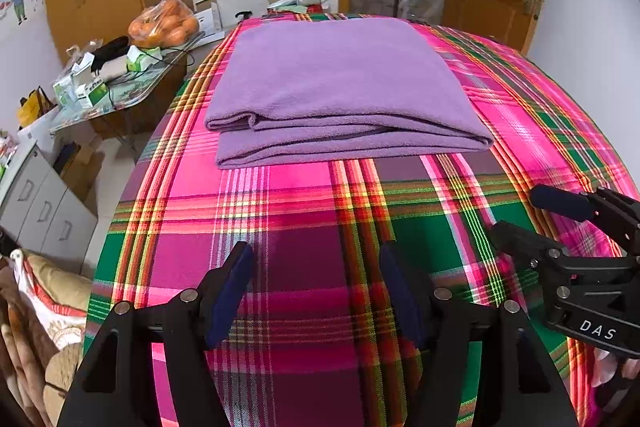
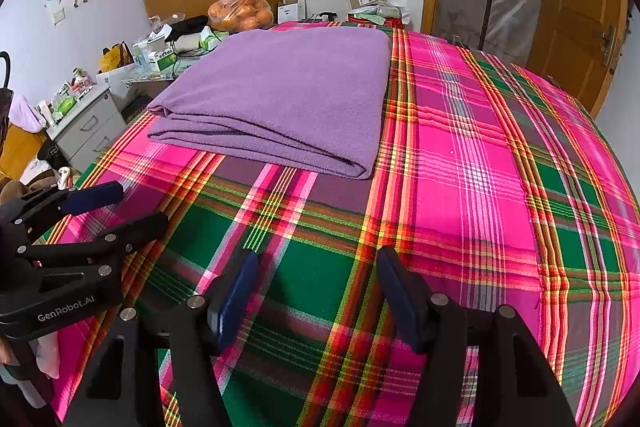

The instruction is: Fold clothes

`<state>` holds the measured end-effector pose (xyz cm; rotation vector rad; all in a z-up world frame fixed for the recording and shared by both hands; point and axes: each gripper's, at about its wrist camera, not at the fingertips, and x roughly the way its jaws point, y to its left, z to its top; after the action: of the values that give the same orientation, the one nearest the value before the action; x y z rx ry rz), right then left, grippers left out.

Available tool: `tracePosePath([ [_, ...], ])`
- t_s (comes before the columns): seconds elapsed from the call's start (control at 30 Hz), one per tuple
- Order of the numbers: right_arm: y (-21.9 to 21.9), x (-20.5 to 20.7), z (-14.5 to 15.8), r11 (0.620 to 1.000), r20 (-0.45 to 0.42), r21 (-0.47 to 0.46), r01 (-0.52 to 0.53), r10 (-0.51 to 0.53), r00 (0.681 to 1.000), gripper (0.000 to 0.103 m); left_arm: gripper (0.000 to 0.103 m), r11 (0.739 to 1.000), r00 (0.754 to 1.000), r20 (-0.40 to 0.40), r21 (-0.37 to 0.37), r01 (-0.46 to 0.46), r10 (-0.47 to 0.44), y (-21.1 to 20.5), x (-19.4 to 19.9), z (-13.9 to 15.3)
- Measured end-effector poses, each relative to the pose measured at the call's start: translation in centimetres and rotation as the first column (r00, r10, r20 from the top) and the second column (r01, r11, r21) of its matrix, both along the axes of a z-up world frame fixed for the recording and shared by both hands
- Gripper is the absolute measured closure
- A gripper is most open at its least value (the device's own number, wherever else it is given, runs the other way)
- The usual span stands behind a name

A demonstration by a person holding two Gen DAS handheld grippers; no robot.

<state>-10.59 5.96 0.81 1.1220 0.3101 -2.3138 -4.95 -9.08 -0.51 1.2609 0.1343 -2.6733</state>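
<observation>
Nearest the lens, our left tongs (image 1: pixel 316 291) stand spread wide with nothing between the blue pads; our right tongs (image 2: pixel 316 291) are likewise spread and empty. Both hover above the bright pink, green and red plaid bedsheet (image 2: pixel 460 187). No earlier frame is given, so we describe only this state.

Beyond them lies the folded purple fleece cloth (image 1: pixel 340 87), a flat rectangle of several soft, napped layers, resting on the sheet well apart from both tongs. We judge the fold complete or nearly so. If another fold is wanted, pinch all layers at the near corners together; loose fleece edges slip apart.

At the far left, a cluttered side tabletop (image 1: pixel 120 95) holds a plastic bag of oranges (image 1: pixel 164 23).
</observation>
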Motion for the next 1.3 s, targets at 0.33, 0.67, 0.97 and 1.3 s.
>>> tracePosePath([
  [0.33,0.1,-0.2,-0.1,1.0,-0.004,0.009,-0.002,0.002,1.0,0.041,0.033,1.0,1.0,0.003,0.01,-0.021,0.021,-1.2,-0.6,-0.1],
  [0.67,0.0,-0.2,0.0,1.0,-0.002,0.006,0.0,0.0,1.0,0.041,0.033,1.0,1.0,0.003,0.01,-0.02,0.02,-1.2,-0.7,-0.1],
  [0.97,-0.1,-0.2,0.0,1.0,-0.003,0.007,0.001,-0.001,1.0,0.041,0.033,1.0,1.0,0.003,0.011,-0.02,0.02,-1.2,-0.7,-0.1],
  [1.3,-0.1,-0.1,0.0,1.0,-0.002,0.006,0.002,-0.002,1.0,0.041,0.033,1.0,1.0,0.002,0.014,-0.02,0.02,-1.4,-0.8,-0.1],
])
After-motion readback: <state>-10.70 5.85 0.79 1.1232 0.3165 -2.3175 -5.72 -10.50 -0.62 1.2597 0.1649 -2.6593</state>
